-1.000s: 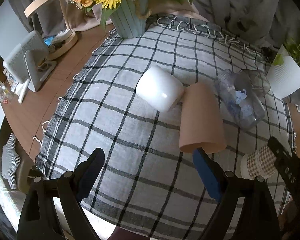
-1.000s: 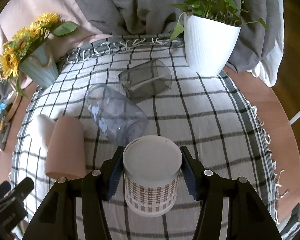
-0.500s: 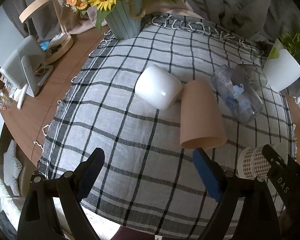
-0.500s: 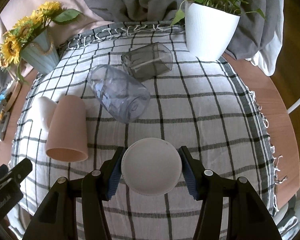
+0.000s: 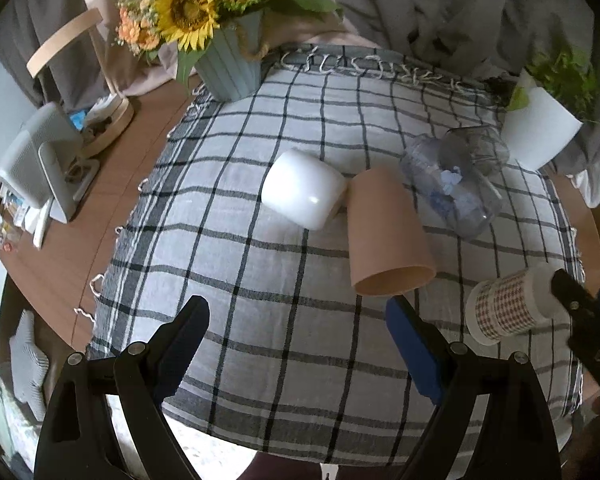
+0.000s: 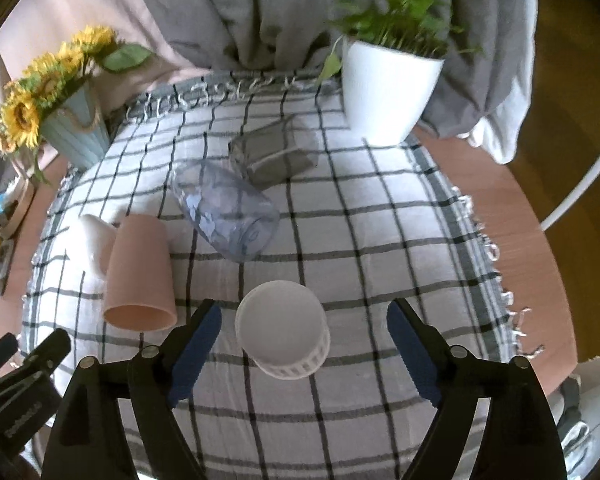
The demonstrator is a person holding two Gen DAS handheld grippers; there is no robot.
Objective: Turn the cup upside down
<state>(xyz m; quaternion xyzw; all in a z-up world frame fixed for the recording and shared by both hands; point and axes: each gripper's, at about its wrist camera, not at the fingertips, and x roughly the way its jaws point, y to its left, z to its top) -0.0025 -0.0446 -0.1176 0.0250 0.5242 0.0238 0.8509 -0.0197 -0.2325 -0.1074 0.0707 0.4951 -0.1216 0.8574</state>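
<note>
A white cup with a brown checked band (image 6: 283, 334) stands upside down on the checked cloth, base up, between the wide-apart fingers of my right gripper (image 6: 304, 344), which is open and touches nothing. It also shows in the left wrist view (image 5: 508, 306) at the right. My left gripper (image 5: 296, 340) is open and empty above the cloth's near part. A pink cup (image 5: 384, 236) lies on its side with its mouth toward me, just beyond the left gripper's right finger.
A white cup (image 5: 302, 188), a clear bluish glass (image 6: 226, 216) and a grey glass (image 6: 274, 154) lie on their sides. A sunflower vase (image 5: 228, 68) stands back left, a white plant pot (image 6: 386, 92) back right. Brown table edge (image 5: 64, 216) rings the cloth.
My right gripper has opened and let go of the checked cup, which now stands base up on the cloth. The left gripper has barely moved.
</note>
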